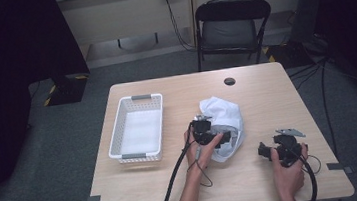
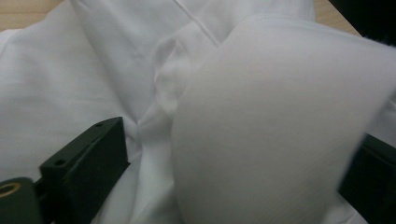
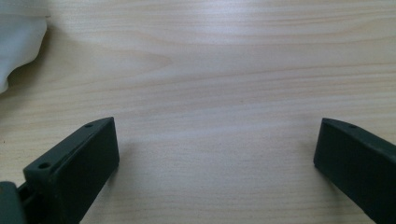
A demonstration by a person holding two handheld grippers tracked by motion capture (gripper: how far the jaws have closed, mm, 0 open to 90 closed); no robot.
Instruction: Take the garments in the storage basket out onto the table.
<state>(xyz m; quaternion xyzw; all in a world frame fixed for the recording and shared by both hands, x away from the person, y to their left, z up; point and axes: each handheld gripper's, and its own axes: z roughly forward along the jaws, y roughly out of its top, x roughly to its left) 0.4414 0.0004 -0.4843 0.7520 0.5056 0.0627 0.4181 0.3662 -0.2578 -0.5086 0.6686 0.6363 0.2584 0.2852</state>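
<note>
One white cloth (image 1: 223,126) lies on the one bench (image 1: 261,97), and one white basket (image 1: 137,129) sits there too. Two grippers are counted, left (image 1: 226,138) and right (image 1: 262,150) (two fingers on each). One folding chair (image 1: 231,27) stands behind the bench.

The cloth (image 1: 223,126) at the centre of the surface (image 1: 261,97) is plain white with no print, and the left gripper (image 1: 223,139) at its 7 o'clock edge is black, as is the right gripper (image 1: 264,150) out at 4 o'clock. The surface itself is pale wood with a fine straight grain, carrying a small dark round cap (image 1: 230,81) at 12 o'clock. The basket (image 1: 137,105) at 9 o'clock is white latticed plastic with grey handles, and the chair (image 1: 231,24) beyond 12 o'clock is black.
</note>
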